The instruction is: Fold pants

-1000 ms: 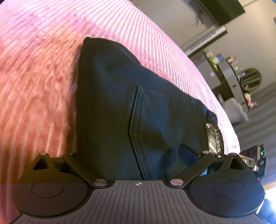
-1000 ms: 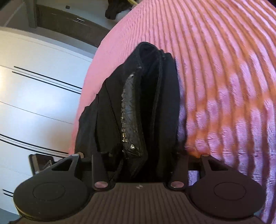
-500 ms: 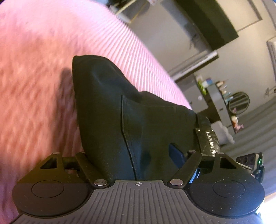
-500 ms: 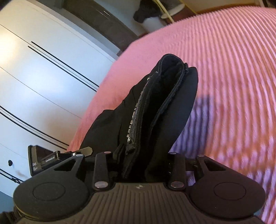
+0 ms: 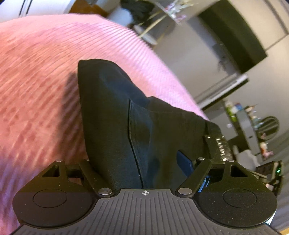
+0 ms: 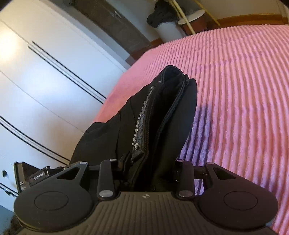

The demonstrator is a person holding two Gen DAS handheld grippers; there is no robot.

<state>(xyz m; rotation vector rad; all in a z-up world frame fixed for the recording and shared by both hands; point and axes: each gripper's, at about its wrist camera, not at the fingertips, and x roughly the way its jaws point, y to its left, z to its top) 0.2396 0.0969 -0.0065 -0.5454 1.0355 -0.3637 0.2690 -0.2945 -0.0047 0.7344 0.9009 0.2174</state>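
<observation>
- Both grippers have hold of the black pants (image 5: 126,126), and the folded bundle hangs above the pink ribbed bedspread (image 5: 36,81), a dark shadow on the spread just beside it.
- Left gripper (image 5: 144,162): clenched around a thick wad of the folded pants, jaws standing wide because the bundle is bulky. They have just been closing in a little, cloth filling the gap between them.
- From the left wrist view a pocket seam runs down the cloth, and the folded corner of the pants points away from the gripper, over the bedspread.
- A glossy belt (image 5: 220,146) with raised lettering sits at the right-hand edge of the pants, just beside the left gripper's right finger.
- Right gripper (image 6: 146,173): grasping the waist end of the pants (image 6: 162,117), the layers stacked on edge between its jaws. Those jaws have just been narrowing slightly, fabric pressed between them.
- In the right wrist view the studded belt (image 6: 142,123) runs lengthwise along the left side of the stack, its end tucked down near the gripper.
- The bedspread (image 6: 243,90) spreads out to the right of the pants; to the left of the pants stands a white wardrobe (image 6: 36,81) with dark stripe lines.
- Beyond the far edge of the bedspread, a small round table (image 6: 191,14) with dark clothing heaped next to it.
</observation>
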